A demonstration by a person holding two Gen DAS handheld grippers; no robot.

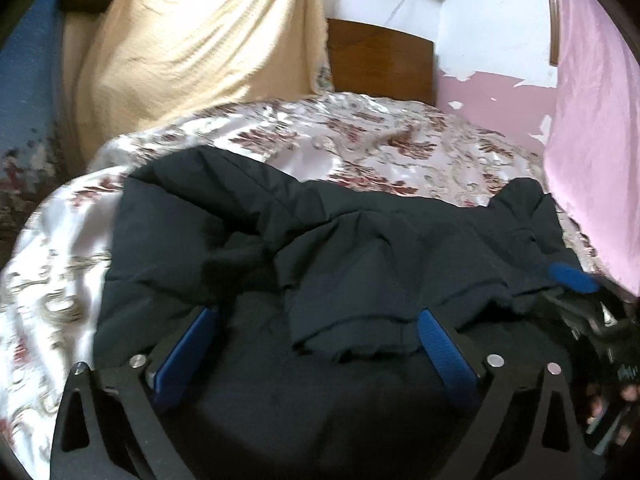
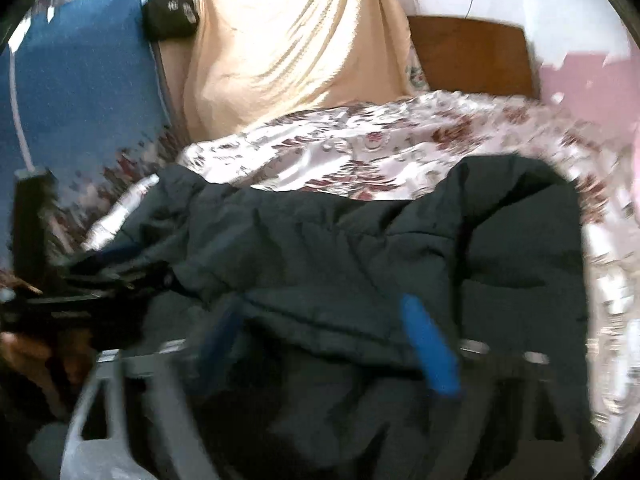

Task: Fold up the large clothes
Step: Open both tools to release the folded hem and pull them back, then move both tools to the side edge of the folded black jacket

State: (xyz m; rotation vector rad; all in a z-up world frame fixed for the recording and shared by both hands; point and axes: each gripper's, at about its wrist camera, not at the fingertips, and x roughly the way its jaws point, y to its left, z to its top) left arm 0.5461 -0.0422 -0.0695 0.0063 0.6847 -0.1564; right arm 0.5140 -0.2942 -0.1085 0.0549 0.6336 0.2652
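Both grippers wide open w/ dark jacket betw. fingers.

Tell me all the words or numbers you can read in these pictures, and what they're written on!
None can be read.
The small black bag by the cream cloth carries pale marks, too blurred to read.
The dark jacket and the flowered bedspread show no writing, only pattern.
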